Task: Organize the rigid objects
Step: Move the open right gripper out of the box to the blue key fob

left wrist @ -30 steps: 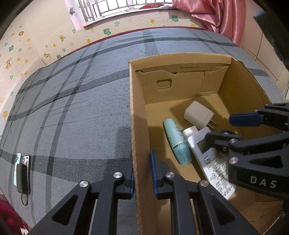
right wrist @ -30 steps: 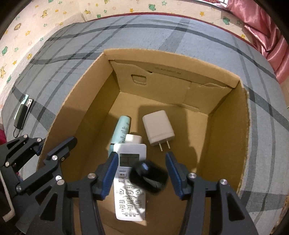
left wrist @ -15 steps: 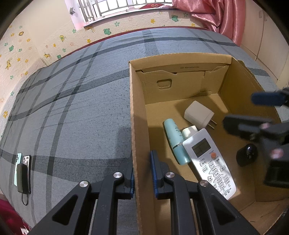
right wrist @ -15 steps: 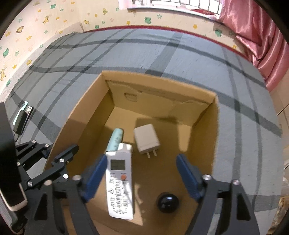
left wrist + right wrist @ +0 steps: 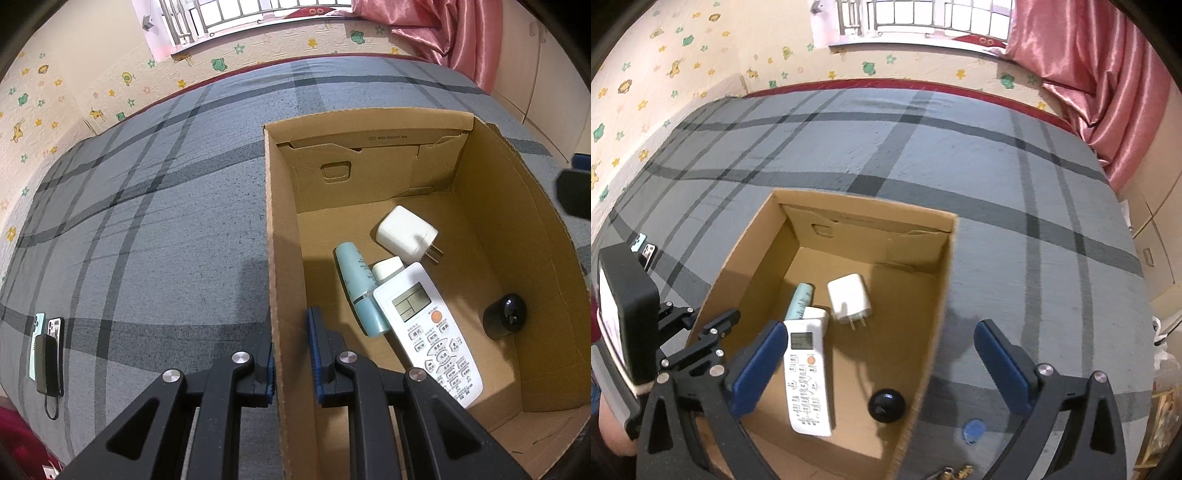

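Grey plaid bedspread (image 5: 886, 155) — left gripper (image 5: 291, 354) pinching the cardboard box (image 5: 369, 122) wall steadies it while the right gripper (image 5: 881, 365), jaws just opened wide and empty, should lift clear above the black round object (image 5: 886, 404).

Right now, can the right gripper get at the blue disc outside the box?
Probably yes. The right gripper is open and empty above the box, and the blue disc lies bare on the bedspread beside the box wall, nothing covering it.

box top open | floor left crowded: remote (image 5: 807, 373), charger (image 5: 849, 298) | right clear save black cap (image 5: 887, 404)
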{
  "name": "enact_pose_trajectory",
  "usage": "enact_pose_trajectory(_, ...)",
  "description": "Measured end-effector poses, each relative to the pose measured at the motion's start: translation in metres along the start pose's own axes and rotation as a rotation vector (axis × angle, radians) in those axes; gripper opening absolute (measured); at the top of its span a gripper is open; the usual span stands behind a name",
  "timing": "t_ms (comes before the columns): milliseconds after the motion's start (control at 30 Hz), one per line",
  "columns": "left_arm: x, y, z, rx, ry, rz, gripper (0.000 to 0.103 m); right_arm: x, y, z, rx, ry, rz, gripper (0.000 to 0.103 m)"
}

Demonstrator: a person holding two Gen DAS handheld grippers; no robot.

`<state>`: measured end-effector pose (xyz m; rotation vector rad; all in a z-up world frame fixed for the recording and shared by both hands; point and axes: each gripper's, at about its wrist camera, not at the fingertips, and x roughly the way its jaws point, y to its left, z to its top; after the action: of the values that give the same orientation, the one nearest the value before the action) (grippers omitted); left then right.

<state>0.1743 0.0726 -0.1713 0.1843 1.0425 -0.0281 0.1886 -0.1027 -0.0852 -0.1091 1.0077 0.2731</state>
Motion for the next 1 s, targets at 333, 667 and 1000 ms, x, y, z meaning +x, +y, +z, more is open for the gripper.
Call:
enact_pose_trajectory(333, 0.0, -0.002, 0.0, 0.003, 0.0, 0.004, 0.016, -0.034, -0.041, -0.02, 0.057, -0.034, -0.036, 0.103)
enact_pose_trajectory(667, 0.0, -0.002, 0.0, 0.004, -0.001, 0.005, 0.016, -0.046, -0.079, -0.056, 0.123, -0.038, -0.086, 0.103)
enact_pose_trajectory(1000, 0.0, -0.002, 0.0, 0.005, -0.001, 0.006, 0.016, -0.028, -0.104, -0.093, 0.156, -0.047, -0.12, 0.103)
